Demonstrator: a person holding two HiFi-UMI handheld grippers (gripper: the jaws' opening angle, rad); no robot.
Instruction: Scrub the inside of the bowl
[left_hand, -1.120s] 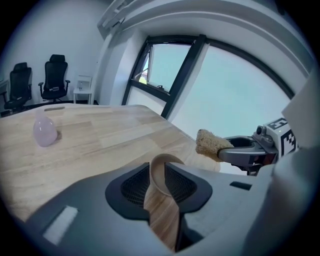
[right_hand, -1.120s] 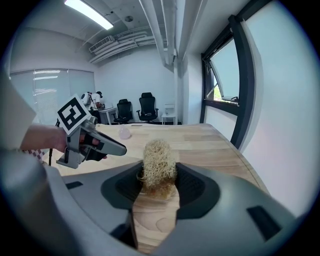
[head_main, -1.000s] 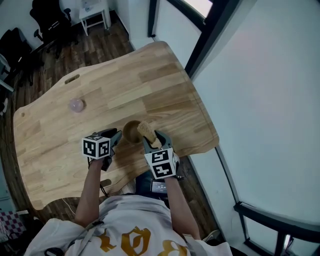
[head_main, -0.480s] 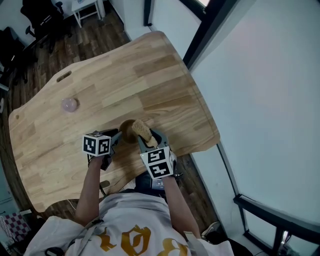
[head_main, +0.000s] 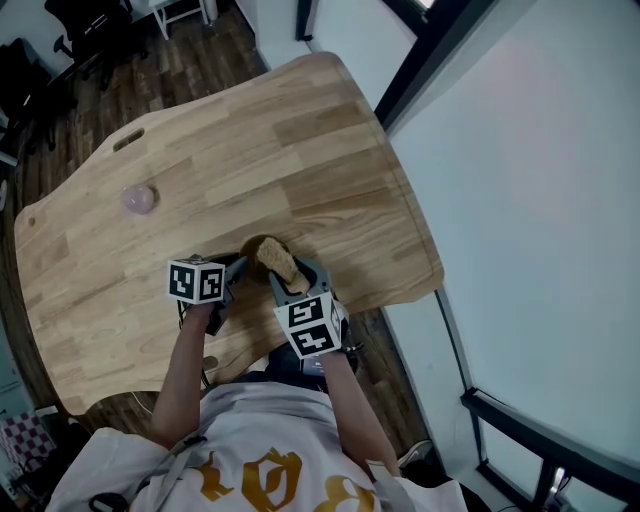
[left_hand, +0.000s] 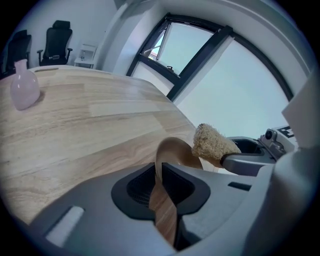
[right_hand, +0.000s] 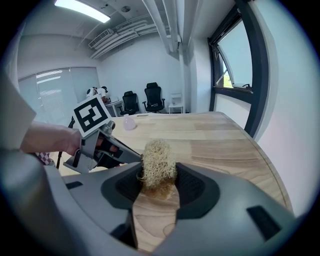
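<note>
A small brown wooden bowl (head_main: 252, 249) is held tilted just above the table near its front edge. My left gripper (head_main: 230, 276) is shut on its near rim; in the left gripper view the bowl (left_hand: 172, 152) stands edge-on between the jaws of the left gripper (left_hand: 159, 176). My right gripper (head_main: 291, 283) is shut on a tan loofah scrubber (head_main: 278, 262). The scrubber (left_hand: 212, 143) sits at the bowl's right edge, over its opening. In the right gripper view the scrubber (right_hand: 158, 164) fills the gap between the jaws of the right gripper (right_hand: 159, 181) and hides the bowl.
A pink round vase (head_main: 137, 198) stands on the wooden table (head_main: 300, 150) far left of the bowl. The table's front edge runs just under both grippers. A window wall lies along the right; office chairs (right_hand: 152, 97) stand beyond the table's far end.
The scrubber has shifted left, from beside the bowl's right rim to over its opening. The left gripper keeps its hold on the bowl.
</note>
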